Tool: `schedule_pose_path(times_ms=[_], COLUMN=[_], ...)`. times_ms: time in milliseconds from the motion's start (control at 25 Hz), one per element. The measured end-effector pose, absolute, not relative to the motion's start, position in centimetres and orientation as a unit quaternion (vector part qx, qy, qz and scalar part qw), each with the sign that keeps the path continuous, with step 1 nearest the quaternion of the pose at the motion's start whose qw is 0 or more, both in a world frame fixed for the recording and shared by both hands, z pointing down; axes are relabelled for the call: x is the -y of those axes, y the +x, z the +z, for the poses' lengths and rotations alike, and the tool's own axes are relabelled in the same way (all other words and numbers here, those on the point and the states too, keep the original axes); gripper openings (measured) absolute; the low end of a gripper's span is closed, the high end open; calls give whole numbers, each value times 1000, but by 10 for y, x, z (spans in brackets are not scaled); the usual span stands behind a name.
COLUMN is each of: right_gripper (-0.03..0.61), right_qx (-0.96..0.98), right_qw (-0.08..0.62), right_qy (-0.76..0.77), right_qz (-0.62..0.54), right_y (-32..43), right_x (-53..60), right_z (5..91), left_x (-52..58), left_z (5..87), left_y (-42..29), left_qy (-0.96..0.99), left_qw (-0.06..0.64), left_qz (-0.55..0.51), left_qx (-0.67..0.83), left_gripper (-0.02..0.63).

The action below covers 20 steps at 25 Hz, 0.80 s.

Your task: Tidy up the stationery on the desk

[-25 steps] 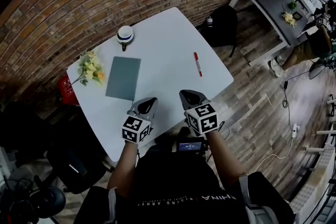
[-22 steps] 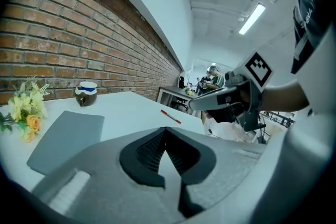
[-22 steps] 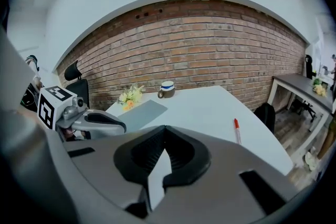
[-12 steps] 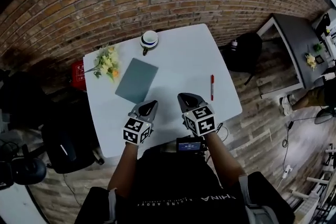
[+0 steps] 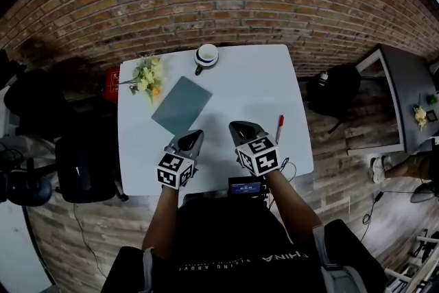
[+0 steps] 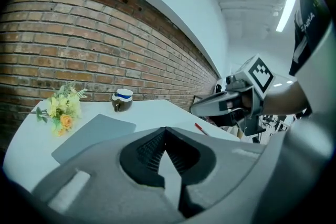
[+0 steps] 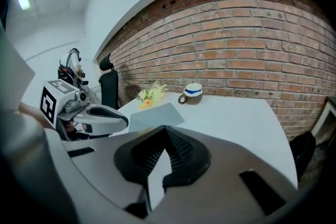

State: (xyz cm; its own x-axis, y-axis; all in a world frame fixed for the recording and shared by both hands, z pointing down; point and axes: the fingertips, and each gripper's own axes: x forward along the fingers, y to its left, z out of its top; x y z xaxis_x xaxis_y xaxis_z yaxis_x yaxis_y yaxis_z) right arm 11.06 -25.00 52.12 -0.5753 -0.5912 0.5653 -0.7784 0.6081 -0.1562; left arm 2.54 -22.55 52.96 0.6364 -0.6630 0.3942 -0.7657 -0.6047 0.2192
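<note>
Stationery in view comprises two items. A slim red pen [image 5: 279, 127] lies flat close to the right edge of the white square desk [image 5: 254, 79], toward its near right corner. Its long axis runs roughly along that edge, near to far, slightly tilted. A flat grey rectangular notebook [image 5: 182, 105] lies on the left half of the desk, turned diagonal to the edges and well apart from the pen.

The right tool [image 5: 240, 127] hangs over the near edge and points toward the far edge. The pen lies just to its right, about level with its tip and not touching it. The left tool [image 5: 195, 136] is beside it and points at the near corner of the notebook. Both tools are closed, jaws meeting at the tips, with nothing between them.

Assessment: the right hand is the nearer to the pen and the left to the notebook. A pick of the pen would call for the right tool to open, shift toward the right edge and close across the pen's long axis.

A white cup with a blue band [image 5: 206, 55] stands at the middle of the far edge. A bunch of yellow and white flowers [image 5: 145, 76] lies at the far left corner.

Markings: each tool's cube bears black-and-white square patterns. The white lettering on the person's dark shirt [image 5: 233, 259] is upside down and too small to read reliably. No brand is legible on the pen, notebook or cup.
</note>
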Motion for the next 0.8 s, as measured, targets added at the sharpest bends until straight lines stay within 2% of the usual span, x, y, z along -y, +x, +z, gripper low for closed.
schedule_pose_path(times_ms=[800], right_gripper=[9], right_qx=[890], right_qw=[243], right_qy=[346], right_qz=[172], right_y=[72], right_x=[246], right_z=[513], left_x=[211], left_z=[524], left_y=[-5], left_qy=[874], left_qw=[188], left_qz=[116], left_qx=[434], left_gripper=[5])
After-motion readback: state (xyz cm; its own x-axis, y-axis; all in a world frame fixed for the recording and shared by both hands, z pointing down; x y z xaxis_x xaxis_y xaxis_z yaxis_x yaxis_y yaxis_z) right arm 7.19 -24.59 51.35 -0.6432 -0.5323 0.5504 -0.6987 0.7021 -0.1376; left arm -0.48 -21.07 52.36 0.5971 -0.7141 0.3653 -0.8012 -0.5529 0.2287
